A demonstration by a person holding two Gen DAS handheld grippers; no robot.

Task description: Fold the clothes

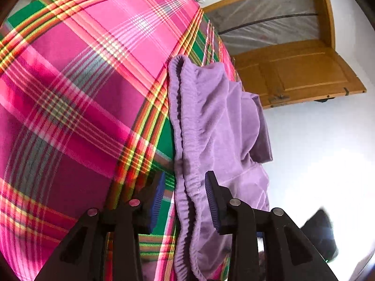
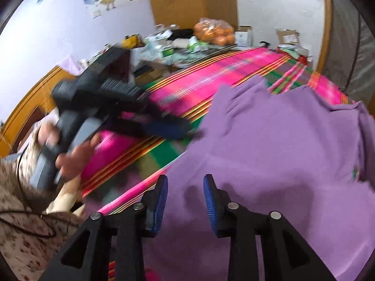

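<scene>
A pink plaid cloth covers the surface near a wooden door. The purple elastic-waisted garment lies on it. Left gripper jaws straddle the waistband, open; right gripper hovers open above the garment.

The left tool and the hand gripping it are smeared by motion blur. The soft purple fleece garment runs off the right and near edges.
</scene>
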